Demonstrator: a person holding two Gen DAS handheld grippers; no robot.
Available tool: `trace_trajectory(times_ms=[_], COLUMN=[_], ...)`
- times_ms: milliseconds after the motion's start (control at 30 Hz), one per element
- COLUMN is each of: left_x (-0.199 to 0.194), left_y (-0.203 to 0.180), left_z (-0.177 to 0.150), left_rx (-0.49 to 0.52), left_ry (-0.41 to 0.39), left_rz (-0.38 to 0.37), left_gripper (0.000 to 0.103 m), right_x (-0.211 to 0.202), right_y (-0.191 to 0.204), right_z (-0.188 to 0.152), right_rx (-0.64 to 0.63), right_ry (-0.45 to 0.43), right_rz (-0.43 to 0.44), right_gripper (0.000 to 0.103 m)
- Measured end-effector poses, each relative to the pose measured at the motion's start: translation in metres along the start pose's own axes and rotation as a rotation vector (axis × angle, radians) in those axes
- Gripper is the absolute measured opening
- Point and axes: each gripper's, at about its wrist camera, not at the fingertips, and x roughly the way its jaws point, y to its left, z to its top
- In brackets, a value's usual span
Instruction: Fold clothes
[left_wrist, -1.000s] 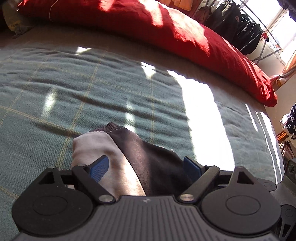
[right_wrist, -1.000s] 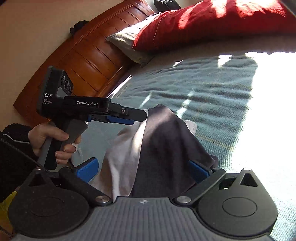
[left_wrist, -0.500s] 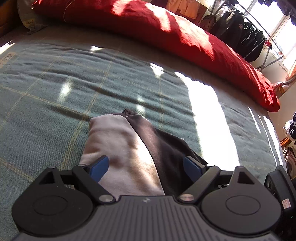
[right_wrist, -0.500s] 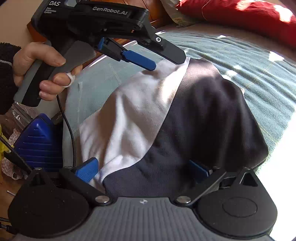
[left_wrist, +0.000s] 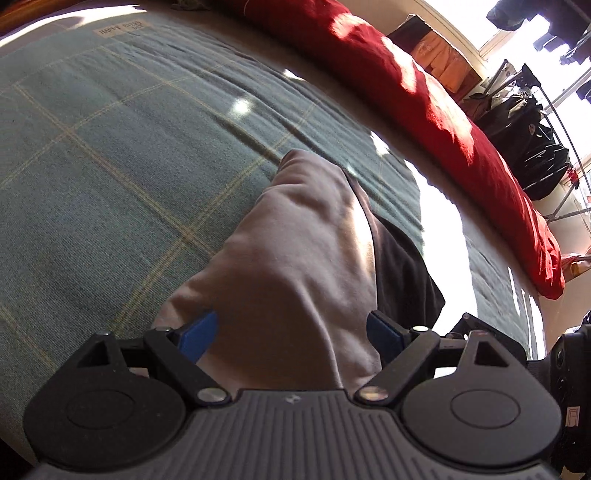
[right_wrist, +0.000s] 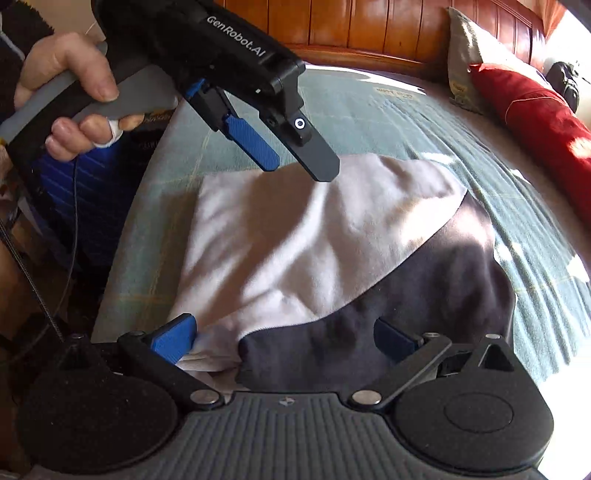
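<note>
Since 1 s ago: garment (right_wrist: 317, 240) now spread flatter on bed (left_wrist: 110, 177). Soft, light, floppy; best pinched at hem/corners. L gripper (right_wrist: 295, 162) & R gripper (right_wrist: 280, 336) both spread apart, holding nothing.

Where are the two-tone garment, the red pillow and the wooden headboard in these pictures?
two-tone garment (right_wrist: 295, 251): right wrist view, on its white panel.
red pillow (left_wrist: 424, 92): left wrist view, on its sunlit middle.
wooden headboard (right_wrist: 369, 29): right wrist view, on its panelled face.

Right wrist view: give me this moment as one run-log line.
stage: fold under way | garment: white-and-dark top lying on green checked blanket | left claw: open, above the white part | right claw: open, at the near edge
</note>
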Motion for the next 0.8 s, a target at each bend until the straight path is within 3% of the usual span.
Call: trace_trajectory(times_ms=[133,333,433,500,567,600,700,800], left_x=[-0.006,-0.019,-0.010,-0.002,0.005,0.005,-0.010,-0.015], left_y=[0.006,-0.014,-0.017,-0.011,-0.001,0.002,-0.005,-0.019], left_z=[-0.018,-0.021,-0.022,-0.030,-0.041,-0.044,-0.039,-0.016], left_rx=[-0.020,0.037,0.043,0.012,-0.032,-0.047,-0.027,0.021], left_ry=[-0.004,-0.087,-0.073,-0.036,-0.001,0.009,-0.033,-0.112], left_rz=[0.001,-0.050,-0.102,-0.089,-0.070,-0.063,-0.056,-0.109], left_gripper=[0.088,0.088,0.088,0.088,0.086,0.087,0.087,0.087], right_x=[-0.013,-0.024,-0.023,-0.015,0.000,-0.002,-0.021,-0.038], right_y=[-0.032,-0.017,-0.010,-0.014,-0.026,-0.034,-0.050,-0.063], right_z=[-0.021,0.008,0.024,0.020,0.004,-0.005,-0.018,-0.006], right_rx=[0.152,0.058,0.019,0.015,0.057,0.090,0.137,0.151], right_ry=[0.043,-0.035,-0.089,-0.047,0.070,0.086,0.086,-0.005], right_rz=[0.058,0.061,0.080,0.090,0.091,0.107,0.110,0.084], right_gripper=[0.103,0.103,0.103,0.103,0.103,0.103,0.103,0.103])
